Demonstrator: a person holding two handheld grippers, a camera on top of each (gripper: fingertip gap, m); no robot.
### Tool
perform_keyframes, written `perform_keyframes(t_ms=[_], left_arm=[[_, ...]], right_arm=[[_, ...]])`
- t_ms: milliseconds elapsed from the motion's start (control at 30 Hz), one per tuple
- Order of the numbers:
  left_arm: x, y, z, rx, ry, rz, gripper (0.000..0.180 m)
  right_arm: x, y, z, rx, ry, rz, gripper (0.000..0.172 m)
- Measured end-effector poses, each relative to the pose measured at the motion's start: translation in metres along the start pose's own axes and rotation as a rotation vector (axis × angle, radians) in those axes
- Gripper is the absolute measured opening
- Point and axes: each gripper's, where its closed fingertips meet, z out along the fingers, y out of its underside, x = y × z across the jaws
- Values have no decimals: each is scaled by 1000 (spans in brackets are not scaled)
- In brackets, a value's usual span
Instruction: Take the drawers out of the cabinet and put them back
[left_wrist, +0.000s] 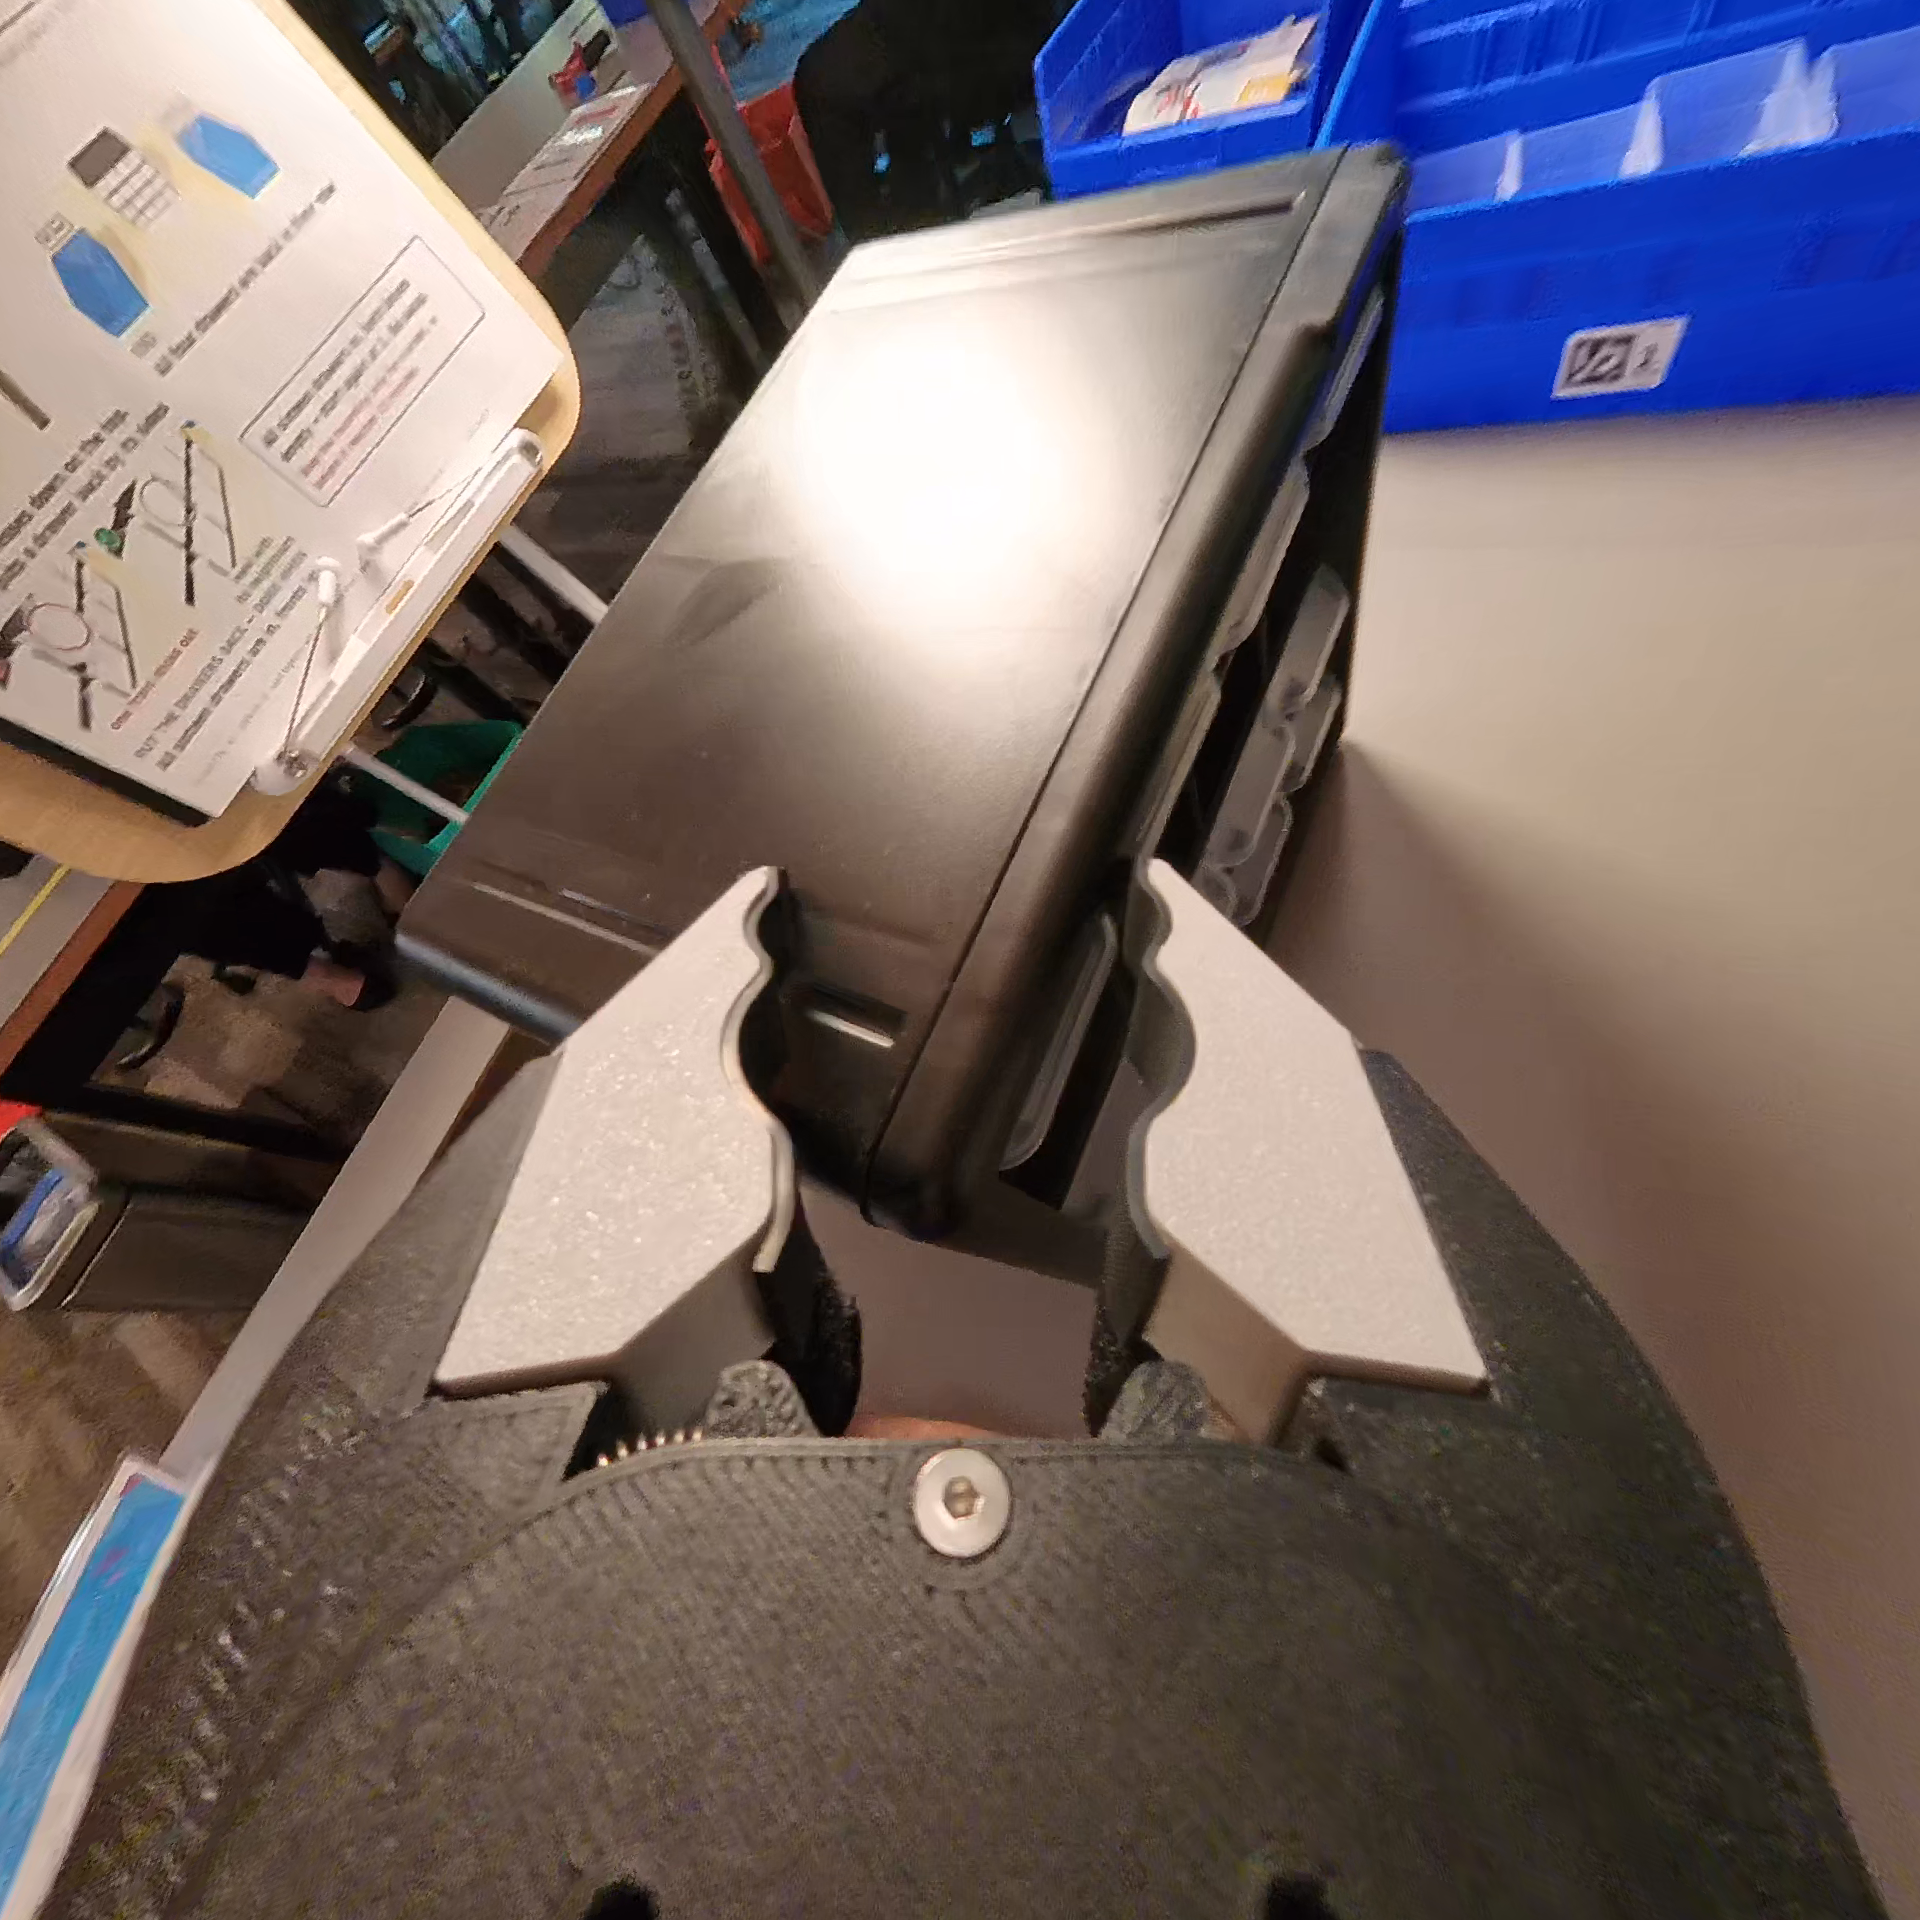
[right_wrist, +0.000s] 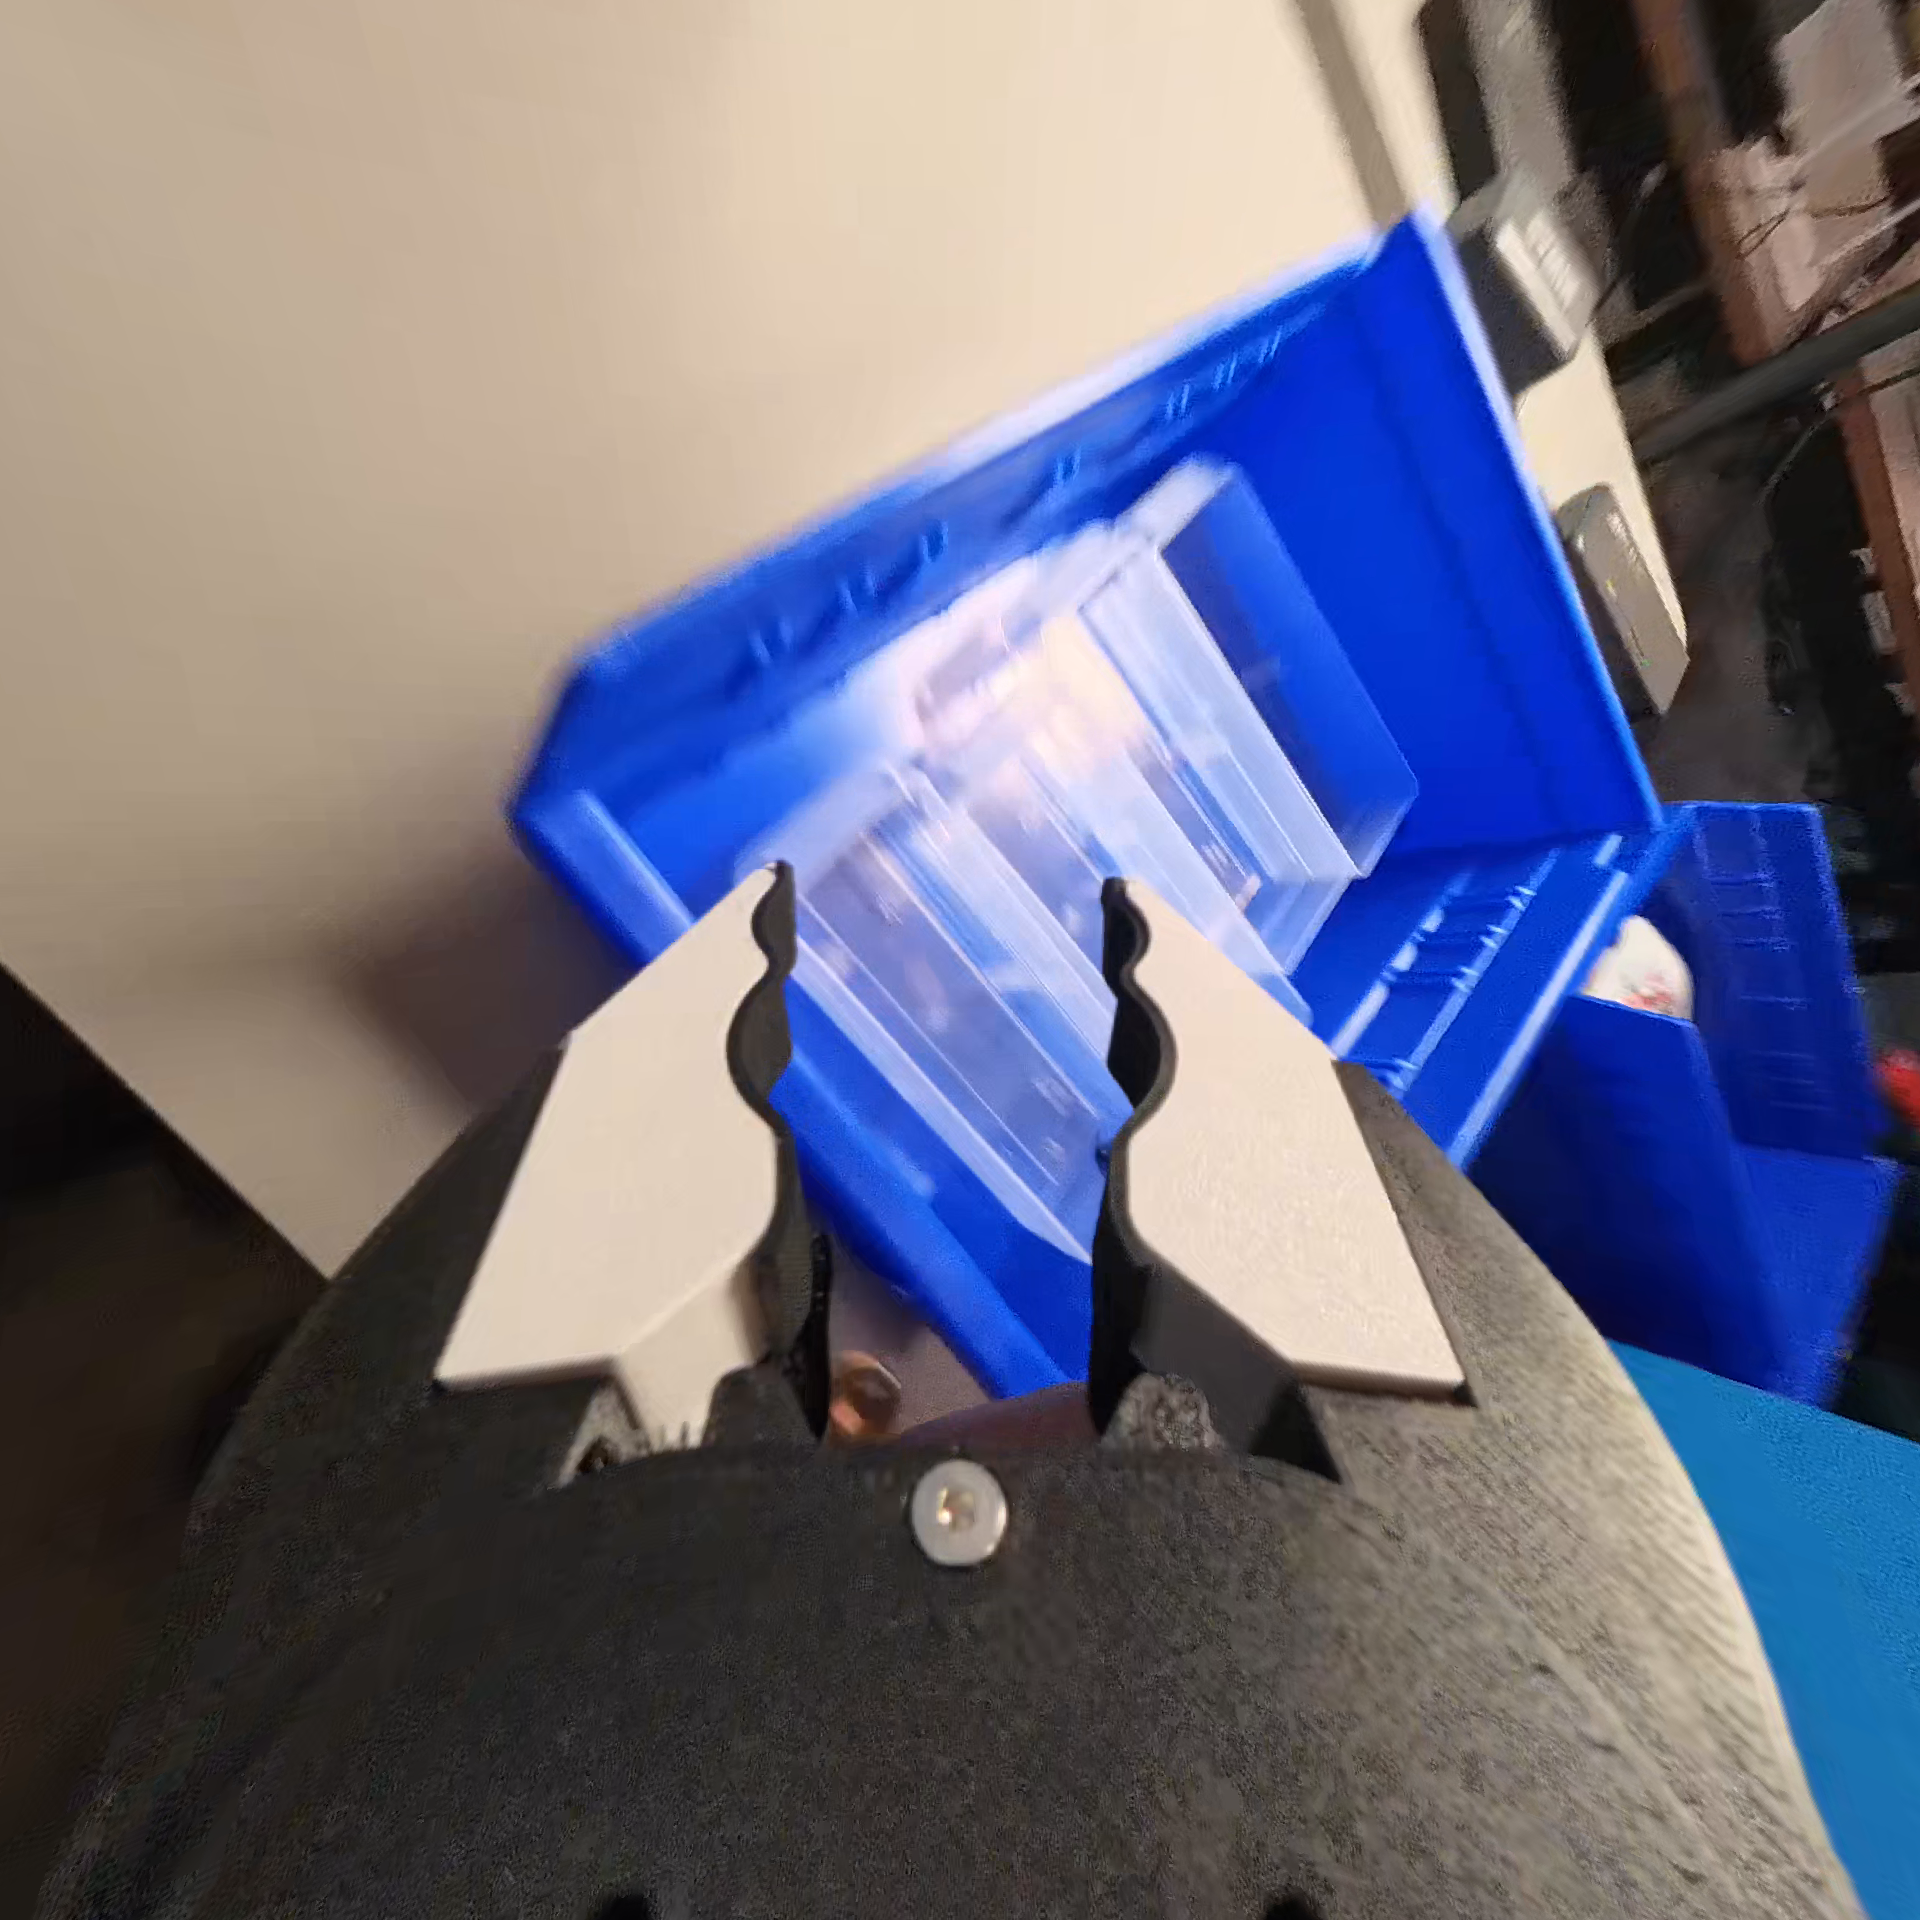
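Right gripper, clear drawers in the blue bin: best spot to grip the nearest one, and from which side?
Judging from the blurred right wrist view: take the nearest clear drawer across its narrow width at the upper rim, coming from above through the blue bin's open top. The drawers lie packed side by side, so only the rims look reachable. The right gripper is open and empty.

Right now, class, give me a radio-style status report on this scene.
Left tongs wide, straddling black cabinet corner, grip unconfirmed. Right tongs open, empty, aimed at clear drawers in blue bin. Nothing in the way.
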Motion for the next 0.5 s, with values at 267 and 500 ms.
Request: perform_keyframes(t_ms=[267,500], left_arm=[[18,-31,-24,132,15,-31,70],[35,-25,-43,116,-111,-132,72]], right_arm=[[-52,-43,1,327,49,373,73],[-53,-51,17,395,168,546,67]])
